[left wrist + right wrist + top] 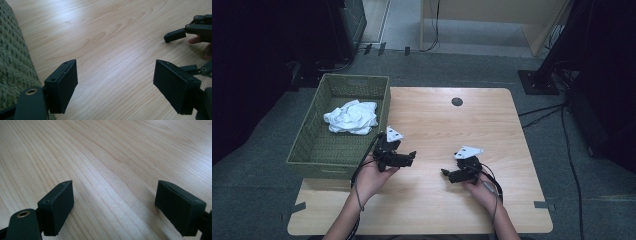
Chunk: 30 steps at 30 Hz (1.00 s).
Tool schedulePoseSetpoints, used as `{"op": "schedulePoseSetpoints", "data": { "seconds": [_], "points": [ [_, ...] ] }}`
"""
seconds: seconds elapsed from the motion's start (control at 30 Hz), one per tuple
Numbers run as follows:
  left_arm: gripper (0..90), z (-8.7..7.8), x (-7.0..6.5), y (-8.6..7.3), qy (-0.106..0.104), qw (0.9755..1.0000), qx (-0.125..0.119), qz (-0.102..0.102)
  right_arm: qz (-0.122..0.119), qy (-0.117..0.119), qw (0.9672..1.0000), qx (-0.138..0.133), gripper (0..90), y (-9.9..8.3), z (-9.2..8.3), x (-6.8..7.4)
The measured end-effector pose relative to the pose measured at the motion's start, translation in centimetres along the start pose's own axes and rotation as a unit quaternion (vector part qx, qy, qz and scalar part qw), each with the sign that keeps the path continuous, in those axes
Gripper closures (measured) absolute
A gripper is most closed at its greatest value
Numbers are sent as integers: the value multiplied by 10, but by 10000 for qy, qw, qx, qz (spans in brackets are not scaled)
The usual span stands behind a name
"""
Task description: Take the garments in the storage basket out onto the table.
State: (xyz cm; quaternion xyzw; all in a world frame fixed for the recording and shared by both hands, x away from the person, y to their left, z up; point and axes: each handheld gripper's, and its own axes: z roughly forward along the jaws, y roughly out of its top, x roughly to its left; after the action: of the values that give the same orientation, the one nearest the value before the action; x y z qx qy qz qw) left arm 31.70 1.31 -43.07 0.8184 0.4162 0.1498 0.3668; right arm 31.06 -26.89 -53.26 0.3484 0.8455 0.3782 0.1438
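Two pairs of tongs over the bench [492, 125], and both are empty right now. The left tongs [412, 156] hang just off the near corner of the green woven basket [312, 145], jaws spread wide in the left gripper view with nothing but bare wood between them, and the basket's wall running right alongside the left tongs [115, 87] on their own left. The right tongs [445, 172] sit a little apart from the left pair, pointing towards them, and in the right gripper view the right tongs [113, 206] are just as wide open over plain wood grain. Now the thing that matters: the crumpled white cloth [352, 116] lies inside the basket, beyond the left tongs and towards the far end of it, well apart from the right pair. So by my reading the putting-away looks done, cloth in, tongs let go and clear of it. I see nothing else lying on the wood between or around the two pairs that would want picking up, apart from a small dark round hole [457, 101] far beyond them. What's left, I'd judge, is little more than drawing the hands back.
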Motion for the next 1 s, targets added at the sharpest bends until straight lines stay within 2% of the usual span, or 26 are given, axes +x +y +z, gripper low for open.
{"op": "schedulePoseSetpoints", "data": {
  "seconds": [0.4,0.57,1.0],
  "points": [
    [202,-7,6,1,29,10000,-53,-39,-5,-3,10000,-3,159,0,0,0],
    [202,-10,8,2,36,9999,-91,50,-7,-3,10000,-4,159,0,0,0],
    [202,-17,17,3,43,9998,-213,-49,-6,-3,10000,-5,158,0,0,0]
  ]
}}
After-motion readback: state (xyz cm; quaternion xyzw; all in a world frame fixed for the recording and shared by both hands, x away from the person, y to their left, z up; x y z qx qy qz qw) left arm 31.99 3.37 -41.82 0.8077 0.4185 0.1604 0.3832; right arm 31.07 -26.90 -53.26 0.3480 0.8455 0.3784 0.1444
